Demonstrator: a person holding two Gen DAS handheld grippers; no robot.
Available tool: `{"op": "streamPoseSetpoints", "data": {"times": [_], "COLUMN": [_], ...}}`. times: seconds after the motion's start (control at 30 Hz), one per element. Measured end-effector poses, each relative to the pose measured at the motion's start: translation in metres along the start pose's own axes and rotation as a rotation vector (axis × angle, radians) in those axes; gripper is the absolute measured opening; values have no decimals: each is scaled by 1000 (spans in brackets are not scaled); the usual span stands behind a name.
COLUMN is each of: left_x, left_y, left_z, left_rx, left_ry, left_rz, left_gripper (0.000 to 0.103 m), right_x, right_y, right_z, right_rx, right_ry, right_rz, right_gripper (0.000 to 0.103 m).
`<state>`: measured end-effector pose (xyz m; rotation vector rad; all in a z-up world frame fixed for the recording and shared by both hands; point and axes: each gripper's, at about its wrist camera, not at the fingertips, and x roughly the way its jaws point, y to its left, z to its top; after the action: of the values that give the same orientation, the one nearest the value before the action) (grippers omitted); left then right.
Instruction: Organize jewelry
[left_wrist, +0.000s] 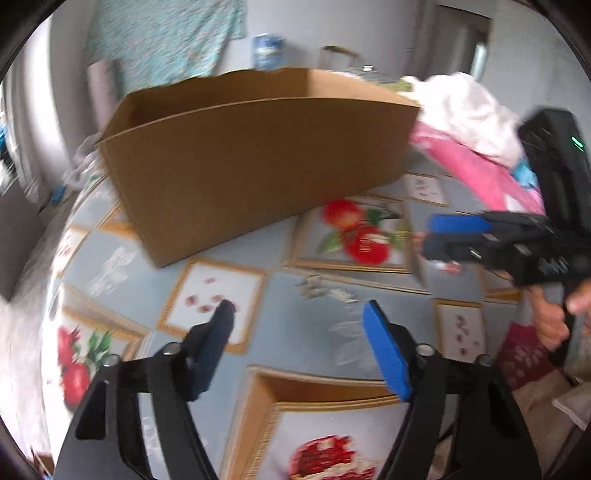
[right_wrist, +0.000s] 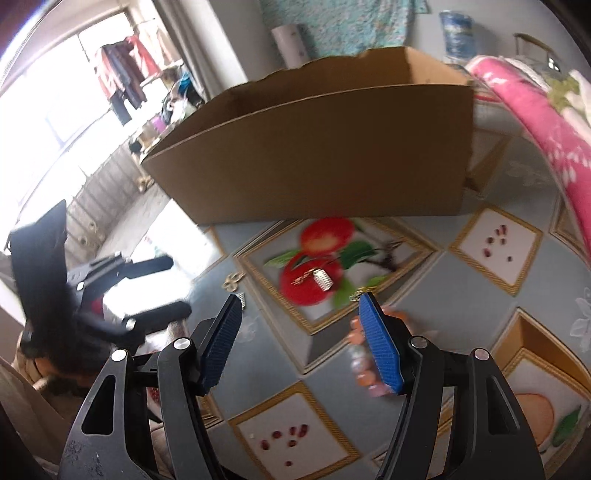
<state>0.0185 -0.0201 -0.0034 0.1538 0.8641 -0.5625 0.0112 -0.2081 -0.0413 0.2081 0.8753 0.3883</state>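
Note:
A brown cardboard box (left_wrist: 255, 155) stands open on the fruit-print tablecloth (left_wrist: 295, 332); it also shows in the right wrist view (right_wrist: 325, 147). Small silver and gold jewelry pieces (right_wrist: 318, 278) lie in front of it, with a gold piece (right_wrist: 232, 281) to the left and a blurred orange-pink bead bracelet (right_wrist: 360, 354) behind my right finger. In the left wrist view the silver pieces (left_wrist: 325, 290) lie ahead. My left gripper (left_wrist: 299, 306) is open and empty above the cloth. My right gripper (right_wrist: 301, 301) is open and empty, just short of the jewelry.
A pink and white cloth pile (left_wrist: 469, 133) lies right of the box, also in the right wrist view (right_wrist: 546, 125). The other gripper shows at each view's side: the right gripper (left_wrist: 428, 234) and the left gripper (right_wrist: 177, 284). The table edge falls off at left (right_wrist: 155, 236).

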Motion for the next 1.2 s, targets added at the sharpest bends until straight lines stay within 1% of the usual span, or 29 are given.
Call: {"op": "streamPoseSetpoints", "data": {"times": [0.03, 0.1, 0.13, 0.2, 0.3, 0.43, 0.53, 0.83, 1.03, 1.1, 1.2], "left_x": [3, 9, 13, 18, 24, 31, 39, 42, 42, 41, 40], "left_y": [-6, -14, -16, -20, -22, -20, -22, -17, -25, -27, -26], "left_z": [0, 1, 2, 3, 9, 9, 9, 15, 11, 10, 8], "left_rx": [26, 54, 64, 74, 78, 79, 84, 96, 164, 171, 170], "left_ry": [1, 13, 19, 22, 14, 26, 42, 30, 22, 21, 31], "left_rz": [-24, -45, -54, -66, -96, -117, -117, -118, -74, -48, -38], "left_gripper": [59, 48, 45, 33, 27, 24, 23, 23, 23, 17, 16], "right_x": [-1, -3, -2, -2, -2, 2, 5, 10, 9, 9, 8], "right_y": [-2, -6, -5, -6, -5, -6, -7, -10, -14, -14, -14], "right_z": [0, 1, 0, 0, 0, 2, 3, 7, 9, 8, 8], "right_rx": [8, 23, 25, 27, 24, 26, 30, 35, 40, 40, 35], "right_ry": [-3, -9, -11, -12, -7, -1, 5, 17, 10, 10, 9], "right_rz": [2, 8, 10, 15, 20, 27, 29, 24, 17, 16, 12], "right_gripper": [62, 60, 59, 58, 57, 57, 57, 56, 56, 56, 56]}}
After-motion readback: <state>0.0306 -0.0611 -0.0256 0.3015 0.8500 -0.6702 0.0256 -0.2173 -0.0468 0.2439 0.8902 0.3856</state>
